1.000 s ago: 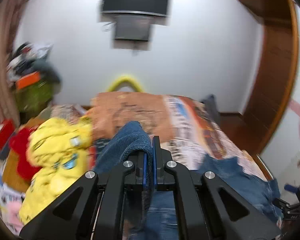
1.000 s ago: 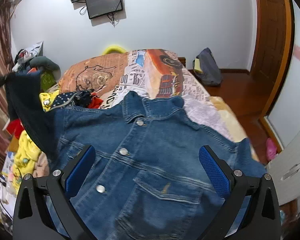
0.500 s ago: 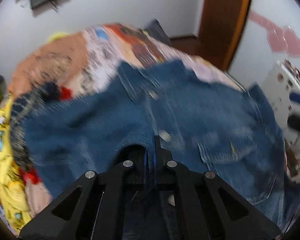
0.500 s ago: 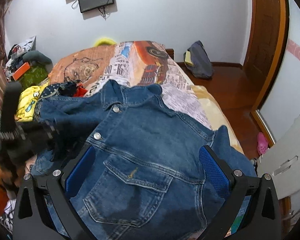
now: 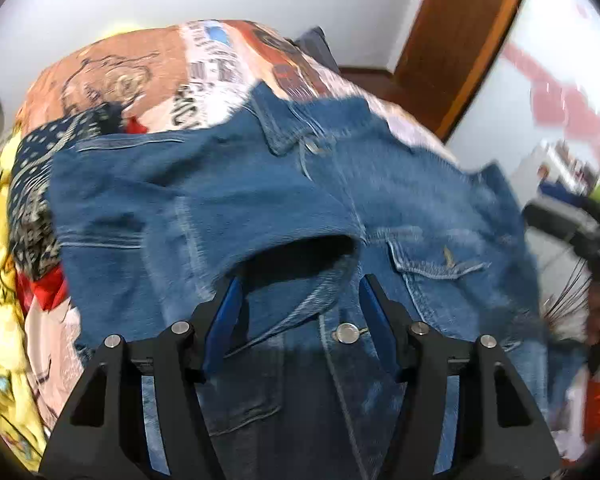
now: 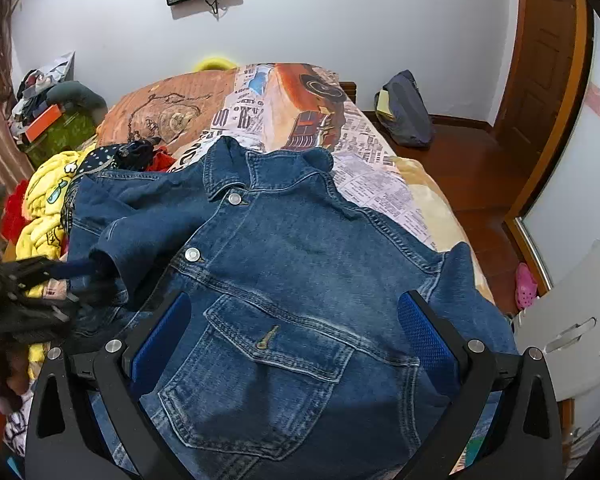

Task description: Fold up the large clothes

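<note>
denim jacket (image 6: 300, 280) lies flat on bed (image 6: 372, 184), folded sleeve cuff (image 5: 300, 256) between wide left gripper (image 5: 300, 312) fingers; right gripper (image 6: 296, 332) fingers wide over chest pocket (image 6: 276, 380), holding nothing.

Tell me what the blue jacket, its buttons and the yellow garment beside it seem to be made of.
Jacket: looks like denim, mid-blue with faded patches and lighter topstitched seams, matte. Buttons: probably metal, silvery with a dull shine. Yellow garment: seems a soft fleece or plush knit, puffy folds with cartoon prints, though the weave is too small to confirm.
</note>
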